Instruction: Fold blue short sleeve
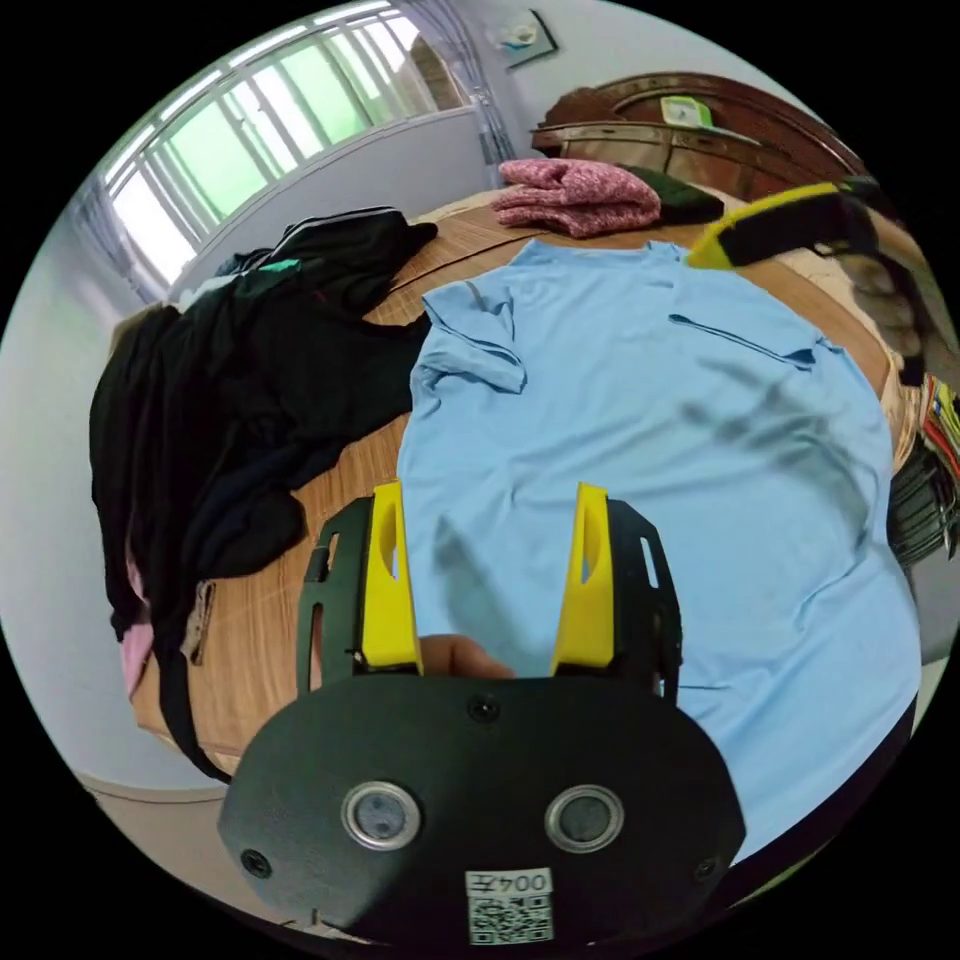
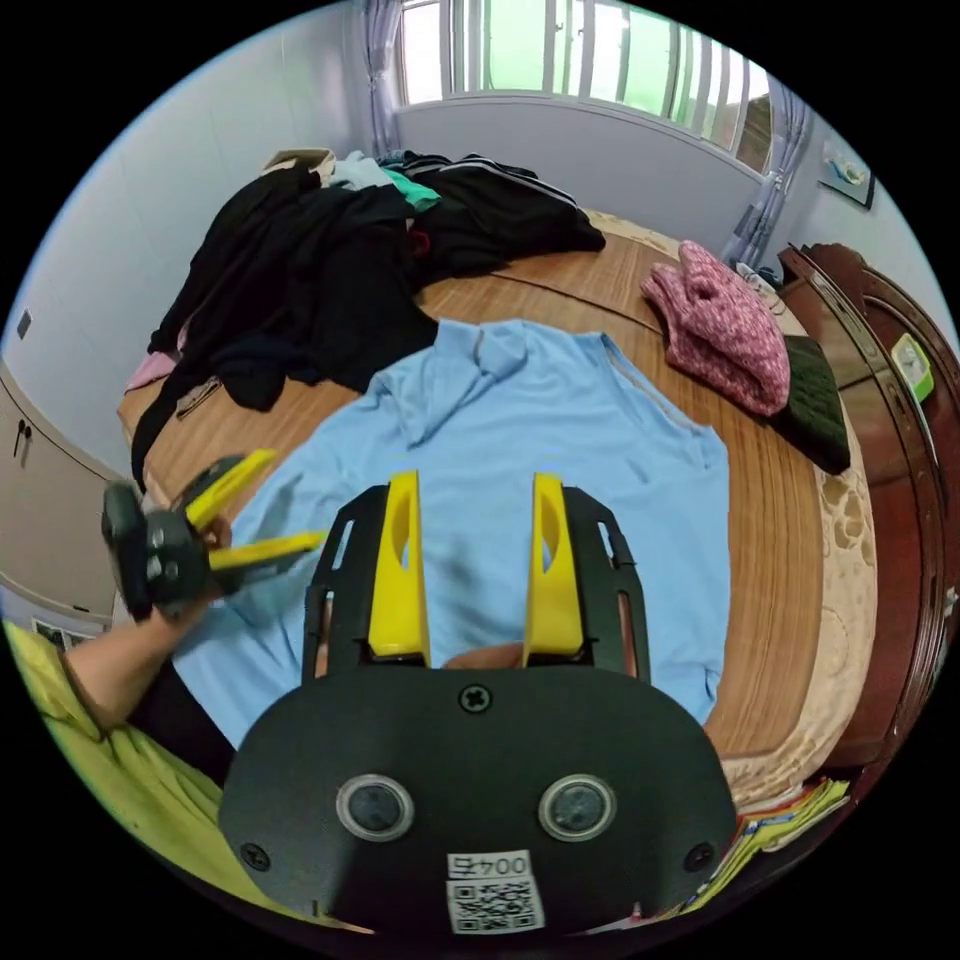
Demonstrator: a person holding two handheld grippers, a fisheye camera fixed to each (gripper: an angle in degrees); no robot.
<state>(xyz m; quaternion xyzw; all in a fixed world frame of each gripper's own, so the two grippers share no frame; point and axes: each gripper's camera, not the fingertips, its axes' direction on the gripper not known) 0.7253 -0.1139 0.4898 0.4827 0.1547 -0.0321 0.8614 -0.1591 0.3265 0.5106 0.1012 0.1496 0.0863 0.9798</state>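
Left gripper (image 1: pixel 490 500): hovering over the hem end of the shirt with its yellow jaws standing wide apart and nothing between them. In the right gripper view it is showing at the near left edge of the shirt (image 2: pixel 255 505), held in a person's hand (image 2: pixel 150 610), its jaws spread there too.

Right gripper (image 2: pixel 468 490): hanging above the middle of the shirt, jaws parted and gripping nothing. In the left gripper view it is reaching in over the shirt's far corner (image 1: pixel 790 225), blurred.

Blue short sleeve shirt (image 1: pixel 640 420): lying spread flat on the wooden table (image 2: pixel 780 560), collar toward the window. One sleeve (image 1: pixel 470 335) is lying rumpled and partly turned over beside the dark clothes; the far side is lying smoother.

Handling, as a judgement: the fabric is looking thin, light and limp, so it is likely going to sag and slide rather than hold a crease. Pinching a single layer at a shoulder seam or at a hem corner seems the surest hold; the smooth middle is offering no edge to grip.

Pile of black clothes (image 2: pixel 330 260): heaped on the table just beside the shirt's rumpled sleeve, possibly touching it.

Pink knit garment (image 2: pixel 720 335): lying folded near the table's far edge, apart from the shirt, with a dark folded piece (image 2: pixel 815 400) next to it.

Window (image 2: pixel 590 50): letting in daylight behind the table.
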